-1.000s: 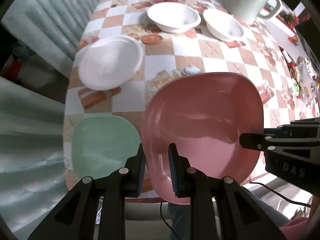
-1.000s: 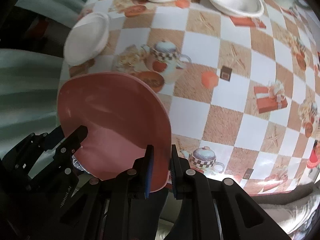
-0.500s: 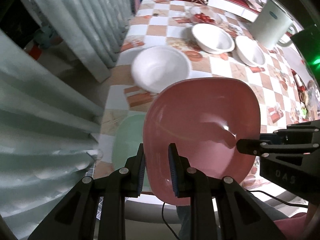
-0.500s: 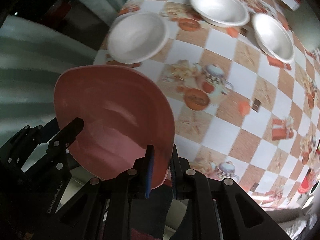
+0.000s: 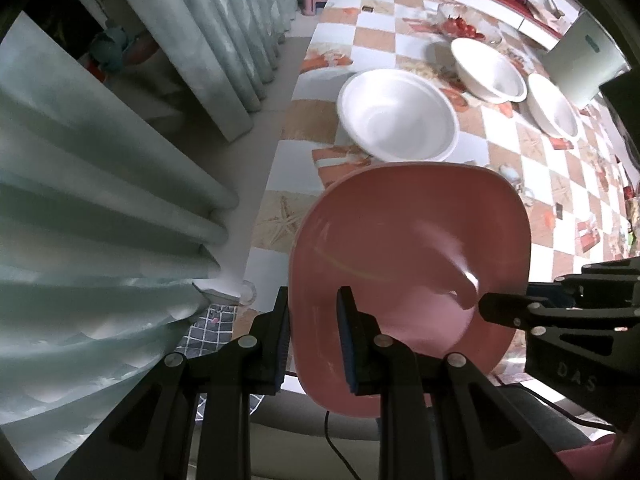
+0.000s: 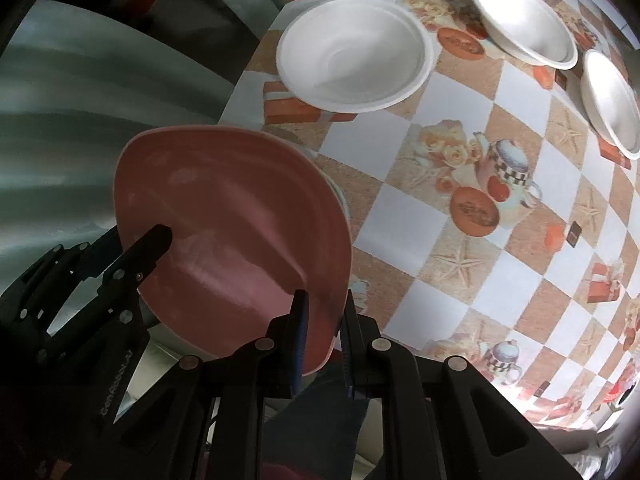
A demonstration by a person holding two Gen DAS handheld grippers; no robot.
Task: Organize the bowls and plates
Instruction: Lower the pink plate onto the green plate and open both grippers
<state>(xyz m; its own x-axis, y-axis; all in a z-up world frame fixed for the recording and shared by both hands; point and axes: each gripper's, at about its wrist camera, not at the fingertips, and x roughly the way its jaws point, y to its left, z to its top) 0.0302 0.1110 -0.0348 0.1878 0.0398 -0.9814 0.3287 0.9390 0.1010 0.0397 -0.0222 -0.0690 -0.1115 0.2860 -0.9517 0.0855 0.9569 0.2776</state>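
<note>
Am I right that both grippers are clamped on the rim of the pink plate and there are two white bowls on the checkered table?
Not quite: there are three white bowls, as the left wrist view shows. The rest holds: the left gripper and right gripper both clamp the pink plate over the checkered table.

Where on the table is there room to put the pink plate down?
Bare checked cloth lies right of the pink plate, below the nearest white bowl, around the teapot picture. The far end is crowded: two more white bowls sit close together.
</note>
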